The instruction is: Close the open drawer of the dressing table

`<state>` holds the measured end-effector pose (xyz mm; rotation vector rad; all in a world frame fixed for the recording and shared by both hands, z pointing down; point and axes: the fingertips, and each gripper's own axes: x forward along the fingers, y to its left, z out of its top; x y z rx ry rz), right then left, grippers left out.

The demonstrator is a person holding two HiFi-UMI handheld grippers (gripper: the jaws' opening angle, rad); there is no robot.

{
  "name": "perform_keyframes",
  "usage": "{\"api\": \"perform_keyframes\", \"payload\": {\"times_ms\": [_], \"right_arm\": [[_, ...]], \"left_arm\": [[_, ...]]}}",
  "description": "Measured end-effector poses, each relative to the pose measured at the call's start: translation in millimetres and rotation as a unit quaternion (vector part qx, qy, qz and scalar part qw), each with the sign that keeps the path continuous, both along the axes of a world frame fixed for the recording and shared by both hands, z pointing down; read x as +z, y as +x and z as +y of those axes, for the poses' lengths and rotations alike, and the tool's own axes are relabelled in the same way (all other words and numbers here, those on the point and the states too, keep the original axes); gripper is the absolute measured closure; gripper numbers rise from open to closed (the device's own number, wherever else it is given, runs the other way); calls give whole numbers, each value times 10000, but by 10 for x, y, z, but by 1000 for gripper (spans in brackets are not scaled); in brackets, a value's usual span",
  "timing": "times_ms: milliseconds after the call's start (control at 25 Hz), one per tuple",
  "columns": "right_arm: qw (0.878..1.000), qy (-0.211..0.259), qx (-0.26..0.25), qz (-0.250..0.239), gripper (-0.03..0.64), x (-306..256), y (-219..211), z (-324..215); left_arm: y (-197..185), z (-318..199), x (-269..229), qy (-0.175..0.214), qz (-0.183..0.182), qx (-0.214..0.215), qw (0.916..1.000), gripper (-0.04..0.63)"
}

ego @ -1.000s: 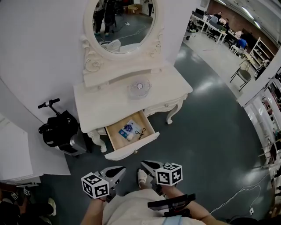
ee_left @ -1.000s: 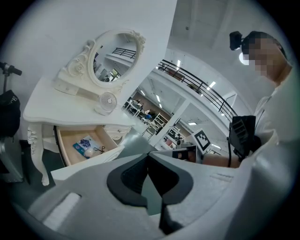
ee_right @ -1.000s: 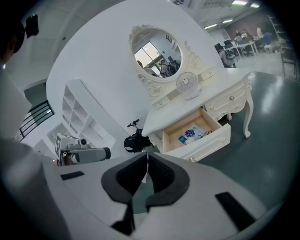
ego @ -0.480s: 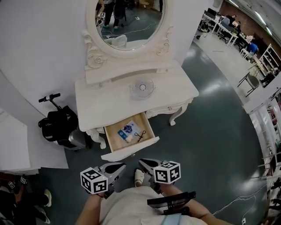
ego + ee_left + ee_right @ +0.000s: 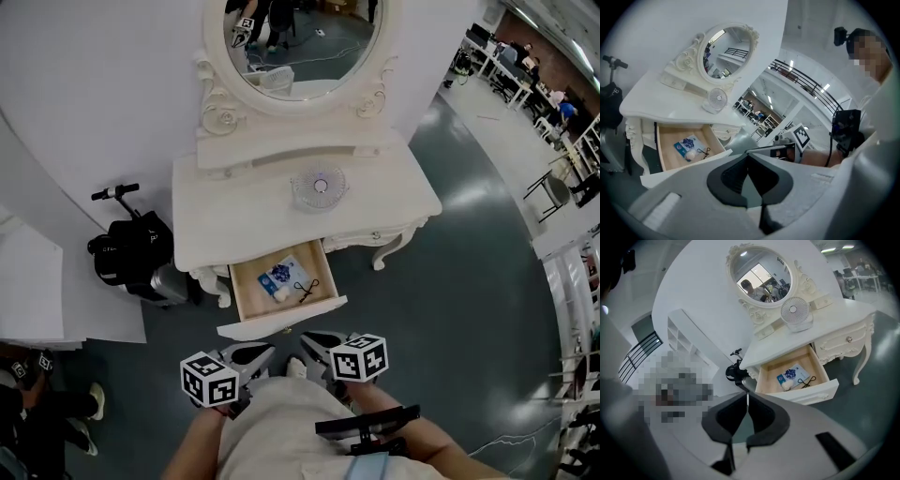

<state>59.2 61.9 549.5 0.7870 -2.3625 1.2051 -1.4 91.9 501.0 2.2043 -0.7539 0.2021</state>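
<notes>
Glossy grey floor, curved white wall, office desks far right

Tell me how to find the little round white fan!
Find the white carved dressing table with the oval mirror against the white wall. The small round white fan stands on its top, just below the mirror. It is the only thing on the tabletop; the other small things lie in the open wooden drawer.
</notes>
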Motion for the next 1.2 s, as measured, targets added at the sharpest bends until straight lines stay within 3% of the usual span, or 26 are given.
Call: {"api": "perform_keyframes", "payload": {"times_ms": [120, 520, 920, 1040, 1200], "right_arm": [[9996, -36, -215, 188, 598, 77, -10, -59], [9934, -140, -936, 649, 598, 490, -126, 16], [9920, -430, -773, 898, 597, 944, -199, -24], [9906, -481, -793, 1004, 535, 1056, -215, -16], [9903, -552, -699, 1066, 532, 1202, -238, -25]], "left_arm": [[-5, -64, 103, -197, -2, -20, 9998, 586], [-7, -225, 497, -642, -724, 146, 9952, 586], [-18, -166, 673, -943, -796, 203, 9922, 586], [-40, -143, 696, -996, -794, 192, 9917, 586], [-79, -115, 736, -1052, -799, 182, 9911, 586]]}}
